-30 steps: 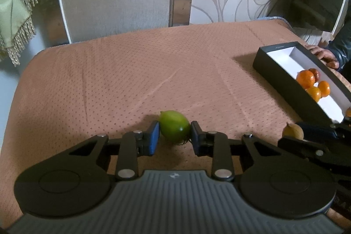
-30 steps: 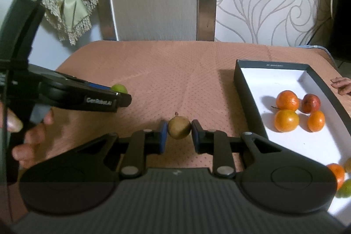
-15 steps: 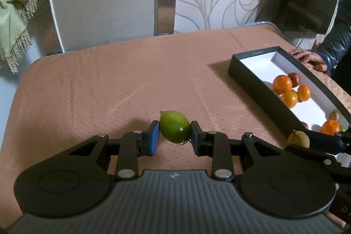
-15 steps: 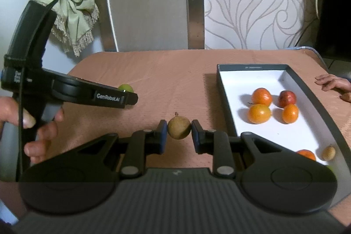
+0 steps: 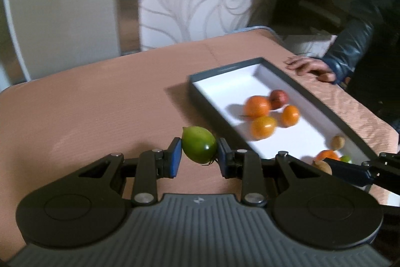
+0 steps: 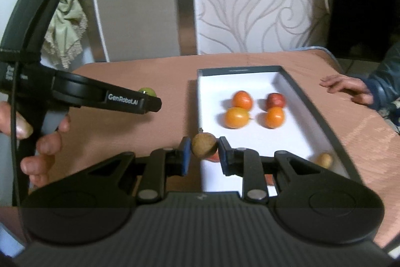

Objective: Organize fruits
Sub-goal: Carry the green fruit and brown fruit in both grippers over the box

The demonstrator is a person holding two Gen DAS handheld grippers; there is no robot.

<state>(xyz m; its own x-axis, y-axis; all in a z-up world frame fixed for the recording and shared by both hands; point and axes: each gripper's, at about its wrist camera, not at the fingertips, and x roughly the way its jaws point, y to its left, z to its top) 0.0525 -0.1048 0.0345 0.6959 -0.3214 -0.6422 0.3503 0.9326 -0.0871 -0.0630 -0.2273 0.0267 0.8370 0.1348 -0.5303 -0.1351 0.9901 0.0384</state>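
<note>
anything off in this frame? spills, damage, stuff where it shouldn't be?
Nothing spilled or damaged. Left gripper holds a green fruit, right gripper a brown fruit. One oddity: a bystander's hand rests on the table beside the box, close to the drop zone.

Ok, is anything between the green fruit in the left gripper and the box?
Nothing visible on the cloth between them. The left gripper holds the green fruit just short of the box, whose near wall must be cleared. Open white floor lies beyond, before the orange fruits.
</note>
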